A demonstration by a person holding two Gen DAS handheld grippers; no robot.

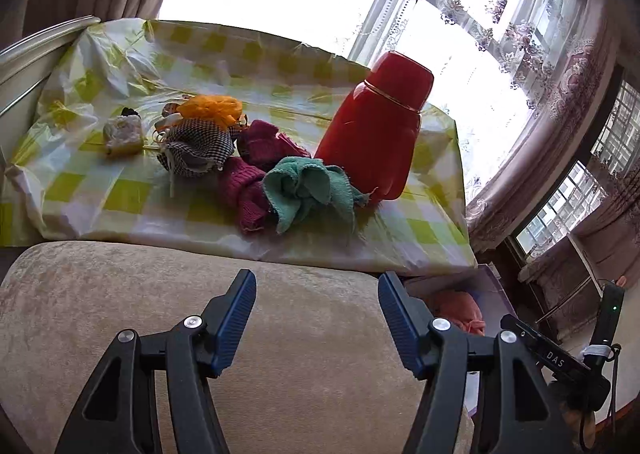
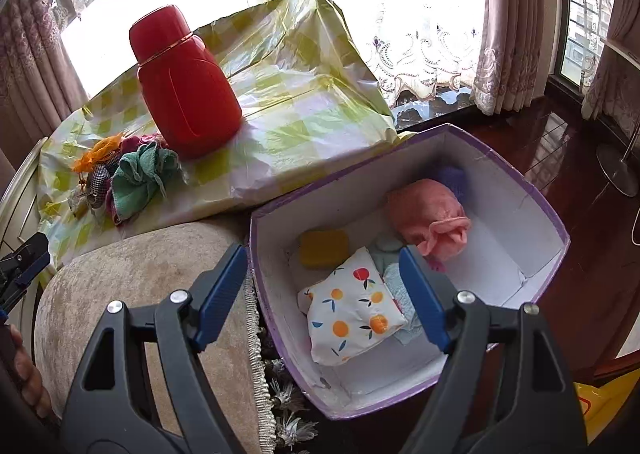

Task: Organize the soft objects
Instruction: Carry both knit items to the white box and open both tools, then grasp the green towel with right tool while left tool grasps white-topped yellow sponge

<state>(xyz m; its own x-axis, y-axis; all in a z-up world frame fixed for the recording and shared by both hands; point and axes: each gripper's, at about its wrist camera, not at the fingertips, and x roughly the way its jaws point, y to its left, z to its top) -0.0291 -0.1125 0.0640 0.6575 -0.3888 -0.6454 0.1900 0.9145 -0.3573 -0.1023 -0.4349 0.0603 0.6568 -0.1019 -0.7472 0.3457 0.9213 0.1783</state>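
Observation:
On the checked tablecloth [image 1: 132, 198] lie a green cloth [image 1: 308, 190], a maroon knit piece [image 1: 248, 190], a houndstooth fabric piece [image 1: 200, 146], an orange mesh [image 1: 212, 108] and a pale sponge block [image 1: 122, 134]. My left gripper [image 1: 318, 318] is open and empty over a beige cushion [image 1: 120, 302], short of the cloths. My right gripper [image 2: 322, 294] is open and empty above a purple-rimmed box [image 2: 536, 198] holding a fruit-print pillow [image 2: 352, 314], a yellow sponge [image 2: 324, 248] and a pink cloth [image 2: 430, 214]. The green cloth [image 2: 140, 178] also shows in the right wrist view.
A tall red thermos [image 1: 376, 126] stands right beside the green cloth, also in the right wrist view [image 2: 184, 94]. The beige cushion [image 2: 140, 294] lies between table and box. Curtains and windows stand behind. Dark wood floor [image 2: 580, 158] lies right of the box.

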